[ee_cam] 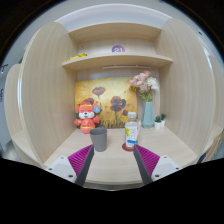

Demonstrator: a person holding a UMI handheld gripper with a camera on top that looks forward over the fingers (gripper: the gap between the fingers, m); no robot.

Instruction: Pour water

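Note:
A grey cup (100,138) stands on the light wooden desk (112,165), just ahead of my left finger. To its right a clear bottle (131,131) with a white cap and a coloured label stands on a small red coaster, ahead of my right finger. My gripper (112,163) is open, its magenta pads (72,160) spread wide with only bare desk between them. Both cup and bottle lie beyond the fingertips, untouched.
An orange fox toy (87,116) sits behind the cup. A blue vase of pink flowers (147,100) and a small potted plant (159,121) stand at the back right. Wooden side walls (45,90) and a shelf (112,60) enclose the nook.

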